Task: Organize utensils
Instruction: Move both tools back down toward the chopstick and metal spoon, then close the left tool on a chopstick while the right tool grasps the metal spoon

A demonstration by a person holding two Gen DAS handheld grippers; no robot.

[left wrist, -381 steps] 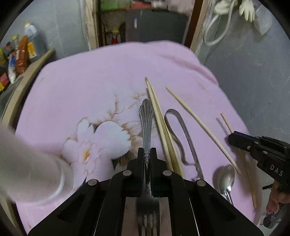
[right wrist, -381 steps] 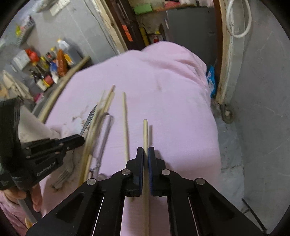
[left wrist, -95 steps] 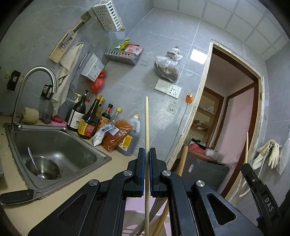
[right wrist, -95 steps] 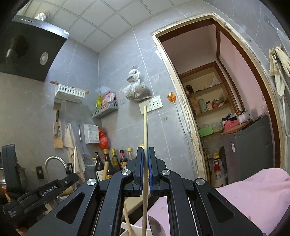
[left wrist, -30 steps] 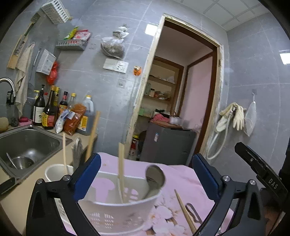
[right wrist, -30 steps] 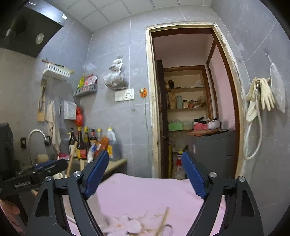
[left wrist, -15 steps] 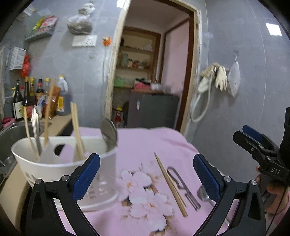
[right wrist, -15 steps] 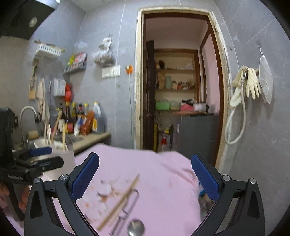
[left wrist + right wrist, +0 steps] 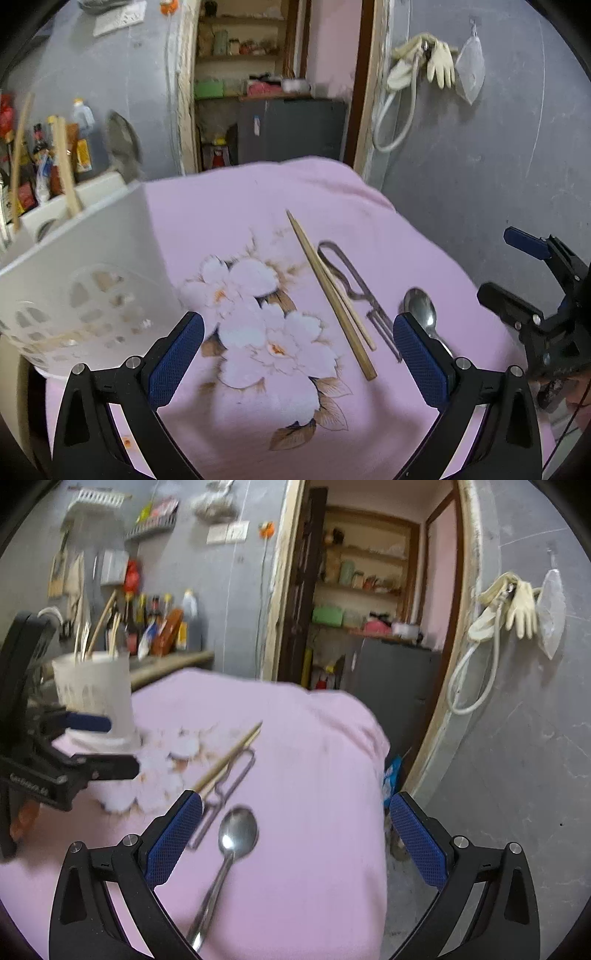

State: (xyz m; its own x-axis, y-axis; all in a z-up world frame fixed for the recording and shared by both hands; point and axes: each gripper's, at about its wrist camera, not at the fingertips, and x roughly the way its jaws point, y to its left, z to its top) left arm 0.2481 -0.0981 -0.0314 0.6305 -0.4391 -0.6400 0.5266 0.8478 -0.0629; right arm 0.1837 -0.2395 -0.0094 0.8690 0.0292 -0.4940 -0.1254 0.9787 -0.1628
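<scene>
A white perforated utensil holder (image 9: 88, 266) stands at the left on the pink flowered cloth (image 9: 258, 424); chopsticks (image 9: 64, 173) and a spoon stick up from it. It also shows in the right wrist view (image 9: 94, 690). On the cloth lie a pair of wooden chopsticks (image 9: 330, 295), metal tongs (image 9: 351, 284) and a steel spoon (image 9: 421, 310). My left gripper (image 9: 299, 354) is open and empty above the flower print. My right gripper (image 9: 291, 834) is open and empty, with the spoon (image 9: 232, 842) lying between its fingers and the chopsticks (image 9: 229, 758) and tongs (image 9: 225, 794) beyond.
A counter with bottles (image 9: 162, 627) and a sink lies left of the holder. A doorway with shelves (image 9: 362, 576) and a dark cabinet (image 9: 391, 675) is behind. The cloth's far edge drops off at the right (image 9: 376, 760). Gloves and a hose hang on the grey wall (image 9: 513, 602).
Both grippers have tilted down from the wall toward the cloth and come closer to the chopsticks, tongs and spoon. Both stay open and empty.
</scene>
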